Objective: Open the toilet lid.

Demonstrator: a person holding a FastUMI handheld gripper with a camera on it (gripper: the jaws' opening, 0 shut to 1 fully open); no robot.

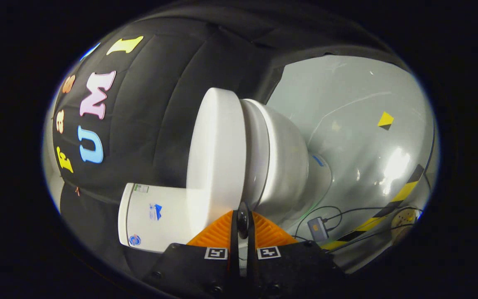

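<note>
1. The claw [242,218] was seen nearly closed, its fingers a narrow slit apart, with nothing gripped.
2. The smooth white plastic toilet lid [216,162] lay shut on the glossy white ceramic bowl [284,162], just ahead of the fingertips.
3. The camera was rolled, so the lid's long axis ran away from the claw, the white cistern [156,218] near-left.
4. The lid's edge seam was judged the place to be hooked.

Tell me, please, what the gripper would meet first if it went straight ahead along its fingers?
Most likely the closed toilet lid, near its edge where it lies on the seat. The gripper has its fingers nearly together, holding nothing. Depth is hard to judge.
</note>
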